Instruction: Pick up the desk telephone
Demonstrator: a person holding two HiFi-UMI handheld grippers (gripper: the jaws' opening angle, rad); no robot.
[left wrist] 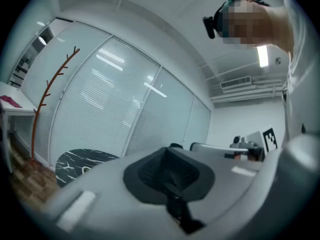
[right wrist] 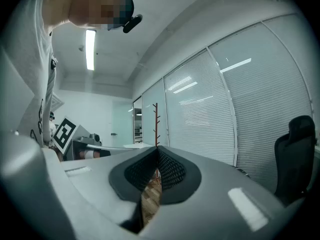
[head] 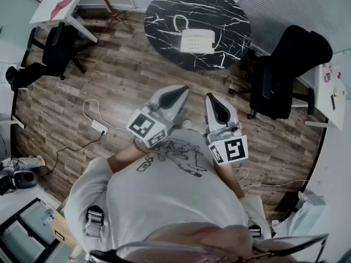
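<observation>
**Both grippers shut and empty, telephone out of reach on the round table**

The desk telephone [head: 197, 40] sits on the round black marble table [head: 164, 15]. It is about midway across the tabletop and a little toward the edge nearer the person. It is white, and its cord [head: 178, 22] loops on the tabletop just beside its left end. Nothing touches it.

The person [head: 170, 196] stands on the wooden floor [head: 126, 75], well apart from the table, and holds both tools close to the chest. In the head view the left gripper [head: 182, 92] and the right gripper [head: 210, 99] lie side by side, near each other, with their tips toward the table.

In the left gripper view the left gripper [left wrist: 170, 173] has its jaws pressed together with nothing between them. A part of the marble table shows low at the left, and a reddish coat stand [left wrist: 42, 99] rises against the glass wall.

In the right gripper view the right gripper [right wrist: 156, 170] has its dark pads meeting at the tip. Only floor shows through the slit below them, so it grips nothing.

A black office chair [head: 285, 70] stands at the table's right edge. Another chair [head: 55, 48] stands off to the left beside a white desk [head: 60, 4]. A white power strip [head: 99, 127] lies on the floor ahead of the person, to the left.
</observation>
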